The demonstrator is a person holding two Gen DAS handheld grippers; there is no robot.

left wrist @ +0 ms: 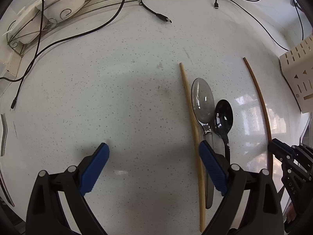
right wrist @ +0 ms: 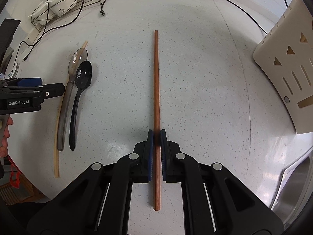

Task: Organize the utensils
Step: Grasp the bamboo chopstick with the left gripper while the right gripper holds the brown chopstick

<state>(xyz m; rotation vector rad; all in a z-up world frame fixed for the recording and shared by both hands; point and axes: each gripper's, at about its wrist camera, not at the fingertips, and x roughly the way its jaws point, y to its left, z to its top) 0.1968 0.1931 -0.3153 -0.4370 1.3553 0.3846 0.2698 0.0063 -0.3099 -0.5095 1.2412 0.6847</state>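
Kitchen: sink (right wrist: 293,178), dish rack (left wrist: 58,9), countertop (left wrist: 127,88)

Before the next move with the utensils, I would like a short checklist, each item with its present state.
1. Right gripper shut on the reddish chopstick: ok.
2. Left gripper open, nothing between its pads: ok.
3. Whether the chopstick is off the counter: cannot tell.
4. Pale chopstick, grey spoon and black spoon lie together, ungripped: ok.
5. Slotted holder in view on the right: ok.
6. Loose cable far from the utensils: ok.
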